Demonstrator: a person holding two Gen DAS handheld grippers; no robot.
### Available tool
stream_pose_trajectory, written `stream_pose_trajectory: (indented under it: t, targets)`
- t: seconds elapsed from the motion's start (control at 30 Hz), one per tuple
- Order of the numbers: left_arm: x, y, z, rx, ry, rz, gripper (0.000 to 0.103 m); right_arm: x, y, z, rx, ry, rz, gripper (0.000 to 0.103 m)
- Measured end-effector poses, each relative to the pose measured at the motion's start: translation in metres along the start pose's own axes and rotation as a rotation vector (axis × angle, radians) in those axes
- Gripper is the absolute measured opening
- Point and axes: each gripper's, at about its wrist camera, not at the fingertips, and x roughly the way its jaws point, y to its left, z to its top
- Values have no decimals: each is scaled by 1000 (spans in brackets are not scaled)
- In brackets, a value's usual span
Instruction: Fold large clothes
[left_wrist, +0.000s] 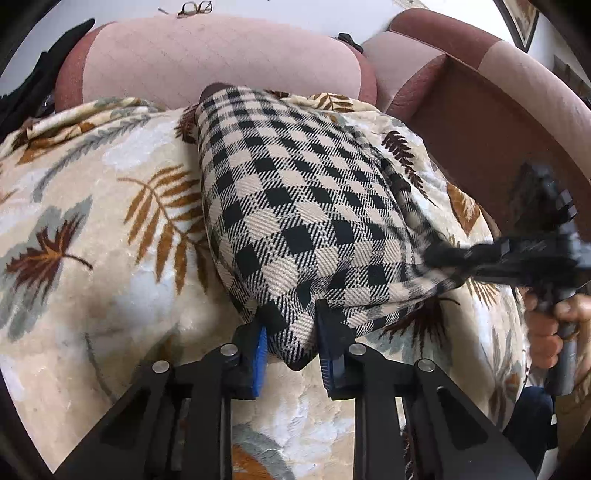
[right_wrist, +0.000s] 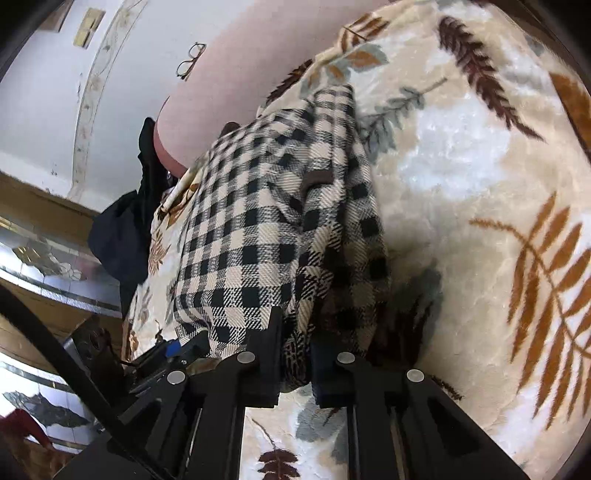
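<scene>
While draped over the leaf-print blanket (left_wrist: 110, 229), lay toward 12 o'clock: checked garment (left_wrist: 295, 206), soft, thick, limp. Left gripper (left_wrist: 290, 354) and right gripper (right_wrist: 295, 365) fingers both clamped on its near hem; corners judged best holds.

Leaf-print blanket (left_wrist: 110, 229) over pink sofa (left_wrist: 221, 62); eyeglasses (right_wrist: 190, 59) on its backrest.

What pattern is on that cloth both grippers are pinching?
A black-and-cream check on the garment, clearest in the left wrist view.
</scene>
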Motion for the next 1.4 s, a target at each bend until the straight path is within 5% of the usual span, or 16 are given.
stream_pose_trajectory:
  t: [0.17,0.23,0.3,0.37,0.43,0.63,0.67,0.73,0.9,1.1,1.23,1.4]
  targets:
    - [5,-1,-7,25,-4,-3,26,21,-24,-6,43,0,14,13]
    - [-5,2,-5,5,-7,-23,29,14,-19,-2,24,-8,5,21]
    - [-26,6,-2,-6,-54,-30,32,-6,-14,4,-14,-57,-56,40]
    - [-43,8,3,-14,-110,-22,50,-28,-8,18,-54,-135,-72,43]
    - [-52,9,15,-23,-153,-13,52,-35,-3,34,-58,-174,-41,47]
    - [-11,-1,57,19,-89,47,52,3,3,80,-50,-150,-111,48]
    - [-3,-1,60,22,-73,56,52,16,2,84,-44,-125,-144,47]
    - [11,-2,60,43,-55,108,52,27,0,85,-48,-105,-186,15]
    - [20,12,53,32,-45,88,56,5,-1,78,-64,-233,-160,9]
    - [28,19,47,19,-48,77,61,39,-26,73,-49,-164,-177,10]
    - [23,25,48,-11,-46,43,61,9,-16,80,-44,-248,-177,22]
    - [22,25,49,-21,-49,54,61,-8,0,114,-66,-286,-50,52]
